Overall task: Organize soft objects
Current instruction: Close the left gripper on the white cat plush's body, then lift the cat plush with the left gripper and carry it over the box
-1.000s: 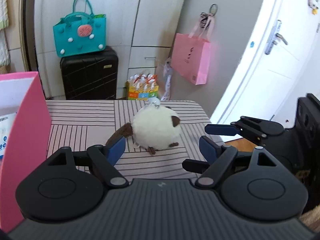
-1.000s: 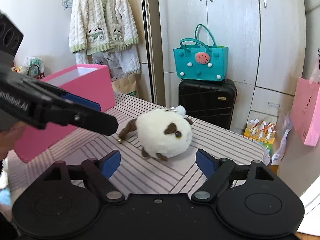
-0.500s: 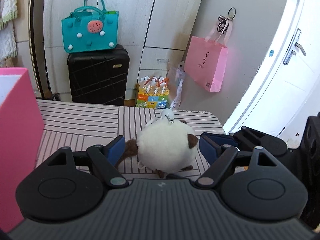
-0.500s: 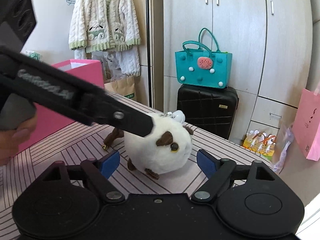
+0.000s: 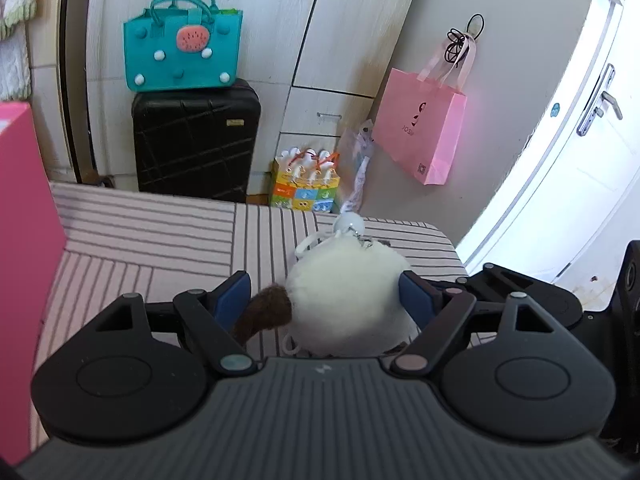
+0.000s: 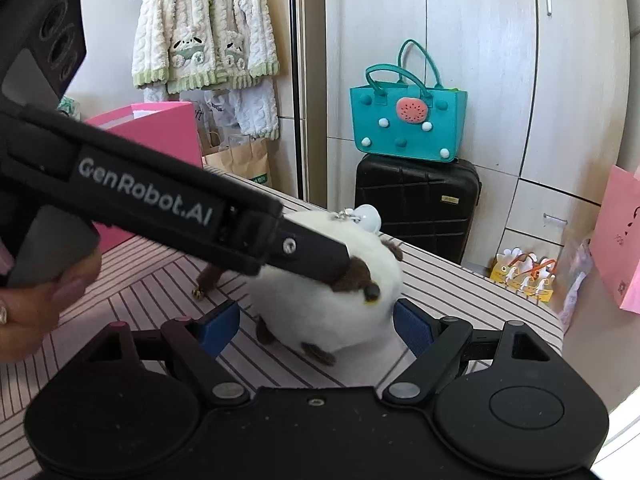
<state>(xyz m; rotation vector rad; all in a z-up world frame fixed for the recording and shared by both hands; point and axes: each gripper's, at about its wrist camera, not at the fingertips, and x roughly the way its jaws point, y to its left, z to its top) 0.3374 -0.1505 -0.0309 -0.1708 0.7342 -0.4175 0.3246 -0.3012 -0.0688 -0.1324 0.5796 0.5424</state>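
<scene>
A round white plush toy (image 5: 348, 300) with a brown tail and a keychain lies on the striped table (image 5: 160, 240). My left gripper (image 5: 326, 296) is open, with its blue pads on either side of the plush; the right pad touches it. In the right wrist view the plush (image 6: 332, 300) sits between the open fingers of my right gripper (image 6: 316, 322), and the left gripper's finger (image 6: 200, 216) crosses over it from the left. A pink box (image 6: 160, 136) stands at the table's left.
A black suitcase (image 5: 196, 140) with a teal bag (image 5: 182, 56) on top stands behind the table. A pink paper bag (image 5: 420, 132) hangs on the wall. The table's right edge (image 5: 448, 240) is close to the plush. A white door (image 5: 580, 140) is at the right.
My left gripper has moved forward until the plush sits between its pads. My right gripper has also come closer to the plush.
</scene>
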